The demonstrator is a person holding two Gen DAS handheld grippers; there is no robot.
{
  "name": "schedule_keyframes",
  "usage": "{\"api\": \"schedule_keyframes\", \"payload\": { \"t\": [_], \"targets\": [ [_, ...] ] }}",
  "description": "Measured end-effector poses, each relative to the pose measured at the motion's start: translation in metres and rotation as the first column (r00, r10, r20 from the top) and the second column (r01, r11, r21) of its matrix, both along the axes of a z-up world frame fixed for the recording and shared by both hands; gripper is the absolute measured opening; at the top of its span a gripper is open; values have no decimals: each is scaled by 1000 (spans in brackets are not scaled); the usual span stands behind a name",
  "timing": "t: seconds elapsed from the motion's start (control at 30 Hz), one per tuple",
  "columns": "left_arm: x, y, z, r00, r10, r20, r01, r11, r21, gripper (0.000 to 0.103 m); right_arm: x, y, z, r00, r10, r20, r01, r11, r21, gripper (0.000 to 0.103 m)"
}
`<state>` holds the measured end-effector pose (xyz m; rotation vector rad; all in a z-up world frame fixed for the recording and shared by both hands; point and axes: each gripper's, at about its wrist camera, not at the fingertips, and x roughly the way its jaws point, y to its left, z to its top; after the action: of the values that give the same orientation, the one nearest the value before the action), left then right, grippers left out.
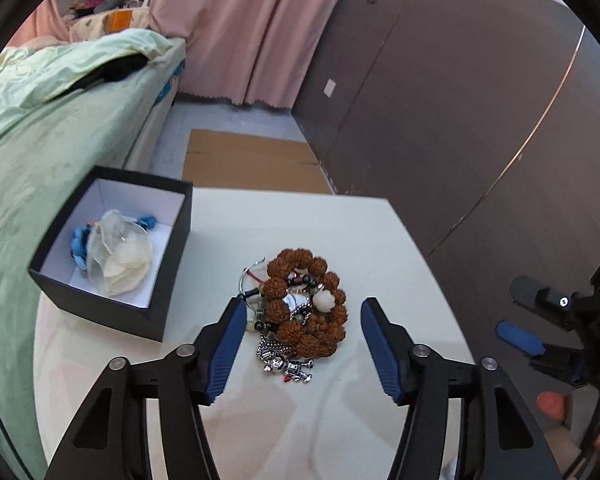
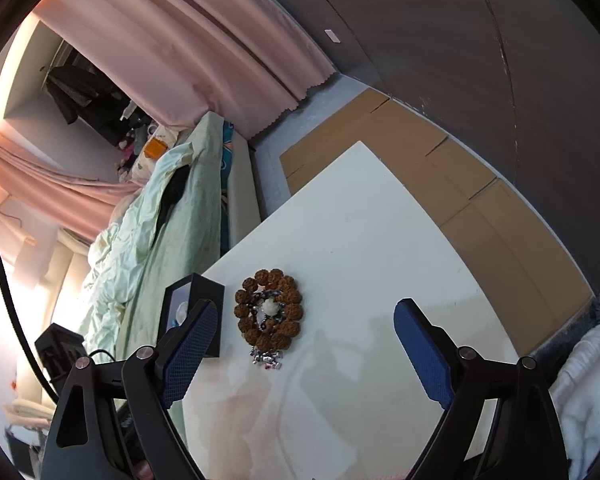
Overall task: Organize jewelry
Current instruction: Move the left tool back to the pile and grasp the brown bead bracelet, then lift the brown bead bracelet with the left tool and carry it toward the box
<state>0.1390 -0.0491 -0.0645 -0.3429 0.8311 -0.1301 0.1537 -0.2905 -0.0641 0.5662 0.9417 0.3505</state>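
Note:
A pile of jewelry lies in the middle of the white table (image 1: 300, 220): a brown bead bracelet (image 1: 320, 266) ringed around a white bead (image 1: 325, 302), dark beads and a silver charm chain (image 1: 288, 368). My left gripper (image 1: 303, 308) stands open with the pile between its blue pads, neither pad touching it. At the table's left, a black box (image 1: 100, 300) holds blue beads and a translucent pouch. My right gripper (image 2: 306, 308) is open and empty, hovering back from the bracelet (image 2: 242, 310), with the box (image 2: 204, 292) behind its left finger. It also shows at the right edge of the left wrist view, right gripper (image 1: 532, 320).
A bed with a green cover (image 1: 40, 140) runs along the table's left side. Flattened cardboard (image 1: 252, 164) lies on the floor beyond the far edge. Dark wall panels (image 1: 460, 120) and a pink curtain (image 1: 252, 28) stand behind. A person's fingers (image 1: 552, 406) show at lower right.

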Motion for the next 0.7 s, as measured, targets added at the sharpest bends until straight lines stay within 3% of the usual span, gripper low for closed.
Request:
{"api": "schedule_keyframes", "payload": {
  "t": [0.57,0.7],
  "targets": [
    [37,-10,-47,994,24,-107,-13,995,101,42,24,9,-9,999,39,-31,-40,999,-35,84],
    [40,-10,-48,995,11,-104,-2,996,87,19,28,14,-11,998,56,-36,-57,997,-44,84]
  ]
}}
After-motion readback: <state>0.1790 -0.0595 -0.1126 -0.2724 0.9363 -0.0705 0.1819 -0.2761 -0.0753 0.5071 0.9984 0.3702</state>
